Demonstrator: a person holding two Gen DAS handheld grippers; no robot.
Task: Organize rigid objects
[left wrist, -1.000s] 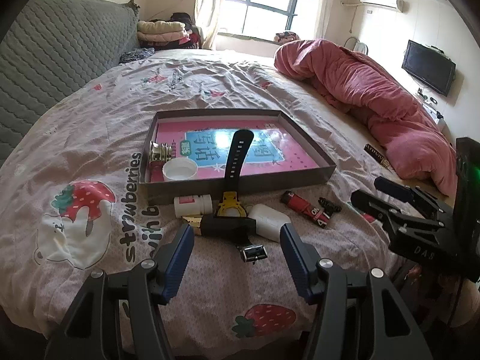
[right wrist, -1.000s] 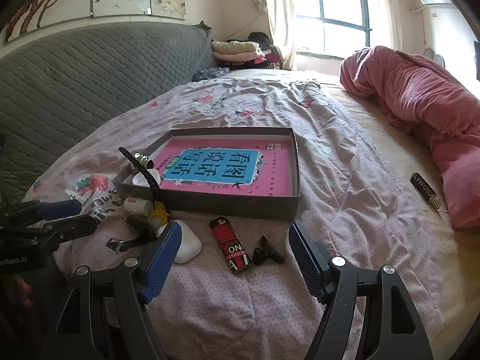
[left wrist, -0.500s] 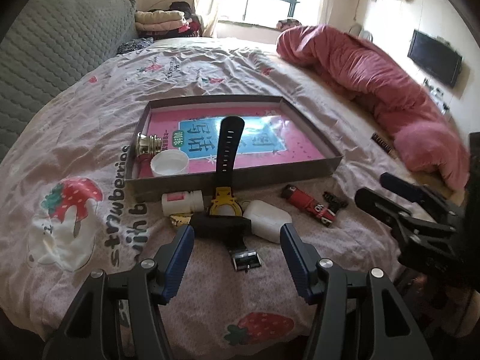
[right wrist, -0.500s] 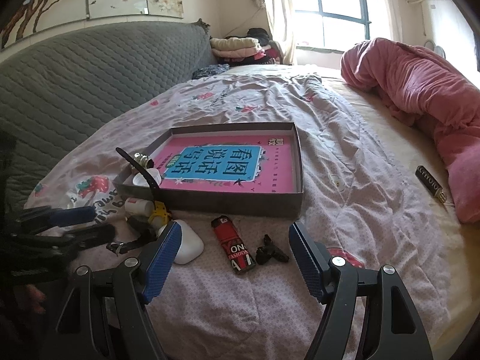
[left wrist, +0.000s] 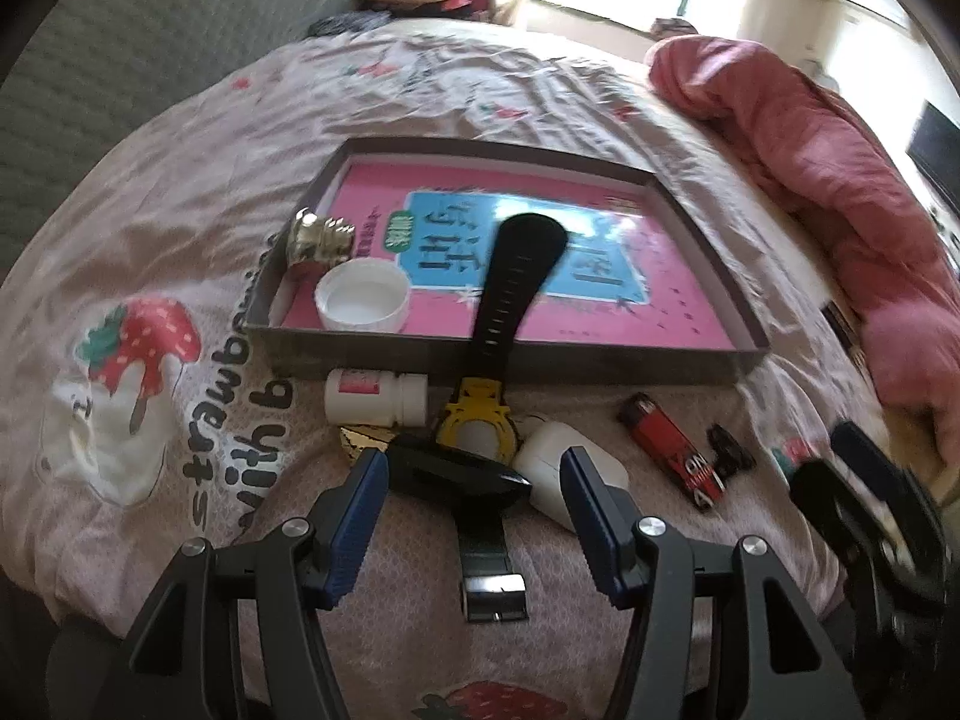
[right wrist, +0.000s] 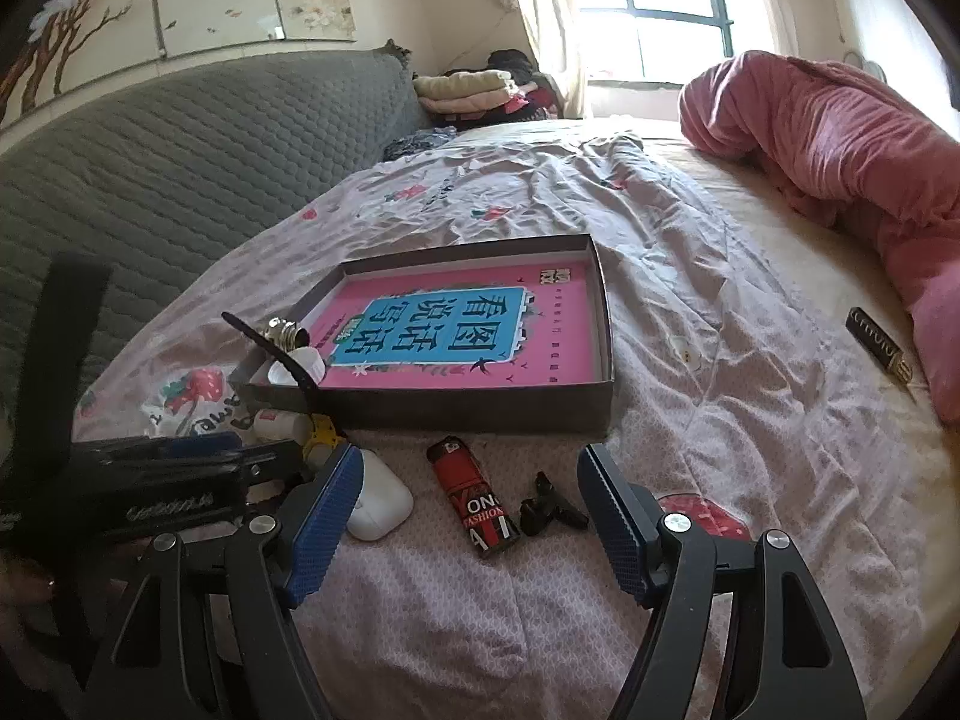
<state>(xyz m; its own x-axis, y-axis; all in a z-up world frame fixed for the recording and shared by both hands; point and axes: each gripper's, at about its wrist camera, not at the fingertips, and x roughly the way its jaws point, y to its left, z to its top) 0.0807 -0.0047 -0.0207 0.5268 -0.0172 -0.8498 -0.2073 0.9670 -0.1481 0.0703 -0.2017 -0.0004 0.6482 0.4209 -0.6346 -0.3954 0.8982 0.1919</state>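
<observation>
A watch with a yellow bezel (left wrist: pixel 477 420) lies in front of the grey box (left wrist: pixel 498 354), its black strap (left wrist: pixel 516 276) leaning over the box wall. My left gripper (left wrist: pixel 471 468) hovers open just above a black glossy oblong piece (left wrist: pixel 444 474) by the watch, touching nothing. Around it lie a white pill bottle (left wrist: pixel 375 396), a white earbud case (left wrist: pixel 543 459), a red lighter (left wrist: pixel 672 450) and a small black clip (left wrist: pixel 729 456). My right gripper (right wrist: pixel 471 480) is open above the lighter (right wrist: pixel 474 498) and the clip (right wrist: pixel 549 507), holding nothing.
Inside the box sit a metal screw-threaded piece (left wrist: pixel 318 237) and a white cap (left wrist: pixel 363 303) on a pink card. A pink duvet (right wrist: pixel 840 150) is heaped at the right, with a black bar-shaped item (right wrist: pixel 879 348) beside it. A grey quilted headboard (right wrist: pixel 150 168) runs along the left.
My left gripper has come forward and lower toward the watch and now tilts further down. Its jaws are still as wide. The right gripper has hardly moved.
</observation>
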